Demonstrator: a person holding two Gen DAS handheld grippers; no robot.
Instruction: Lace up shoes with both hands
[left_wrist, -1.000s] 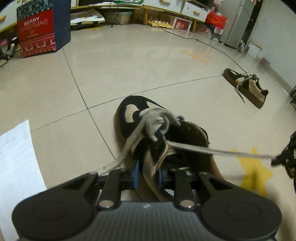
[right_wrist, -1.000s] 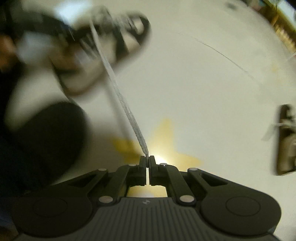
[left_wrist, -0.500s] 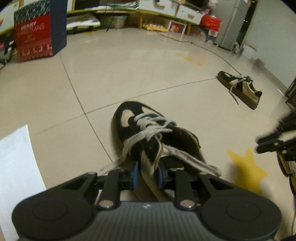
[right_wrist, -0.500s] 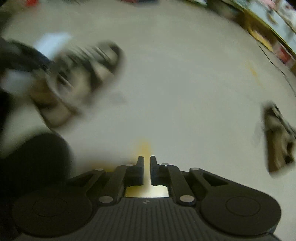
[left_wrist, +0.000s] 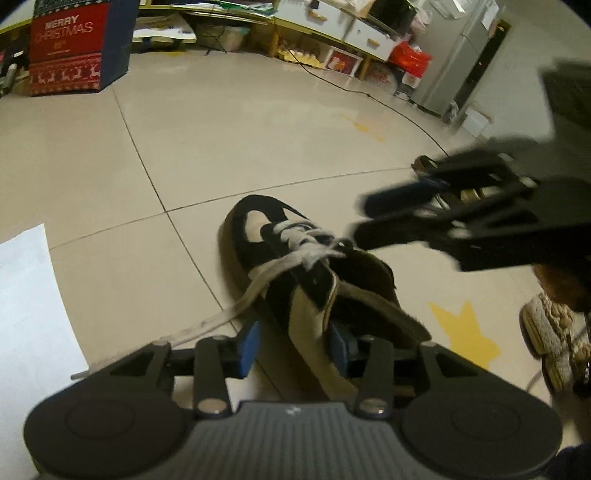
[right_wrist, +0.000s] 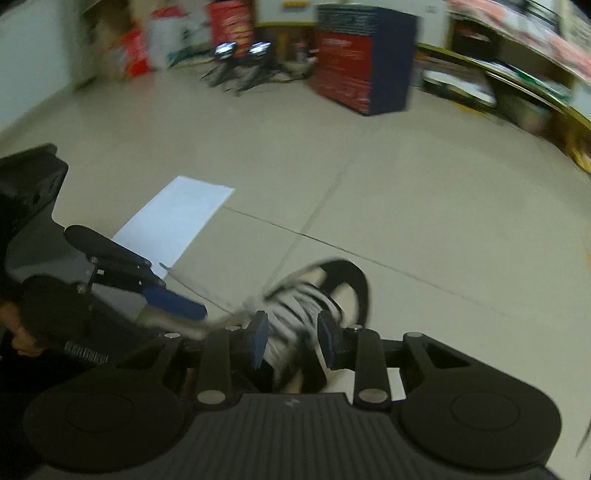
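A black and cream shoe lies on the tiled floor with grey-white laces crossed over its front. One loose lace end trails left across the floor, and the other lies slack over the collar. My left gripper straddles the upright tongue; its jaws are opening and the left pad stands clear of the tongue. My right gripper, blurred, hovers over the laces from the right. In the right wrist view its jaws are opening, nothing is held, and the laced part shows between the pads.
A white paper sheet lies on the floor to the left. A red Christmas box stands at the back. A yellow star mark and a fuzzy slipper are at the right. A cable crosses the floor.
The right gripper let go of the taut lace, which dropped onto the shoe, and swung in from the right to above the laces. The left jaws widened around the tongue.
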